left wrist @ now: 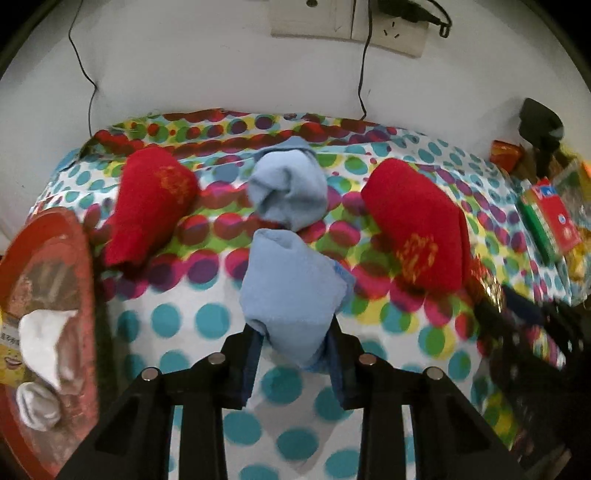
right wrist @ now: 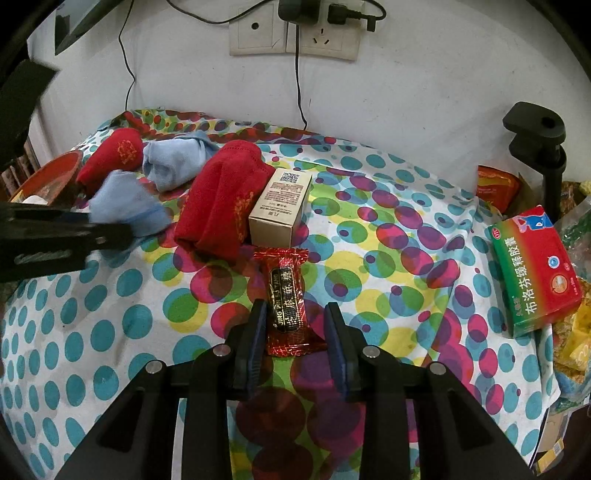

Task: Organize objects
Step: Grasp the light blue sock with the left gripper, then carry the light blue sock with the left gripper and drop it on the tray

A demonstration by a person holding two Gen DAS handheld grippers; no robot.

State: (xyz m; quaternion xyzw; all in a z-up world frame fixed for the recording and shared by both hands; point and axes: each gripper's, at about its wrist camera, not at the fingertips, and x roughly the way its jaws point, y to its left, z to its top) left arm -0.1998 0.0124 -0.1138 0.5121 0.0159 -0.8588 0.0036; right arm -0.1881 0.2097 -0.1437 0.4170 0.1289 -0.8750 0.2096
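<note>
Left gripper (left wrist: 293, 350) pinches blue sock (left wrist: 291, 291) by its lower end, above the dotted cloth (left wrist: 177, 321). Sock is soft, light, floppy; bunched end grips best. Right gripper (right wrist: 295, 328) clamps red sachet (right wrist: 286, 299), crinkly and slippery, at mid-body.

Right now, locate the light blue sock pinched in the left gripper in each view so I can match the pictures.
Left wrist: light blue sock centre, lower end between the left gripper's pads.
Right wrist: same sock far left, at the tip of the left gripper.
Shared landmark: white wall socket plate, top centre.
</note>
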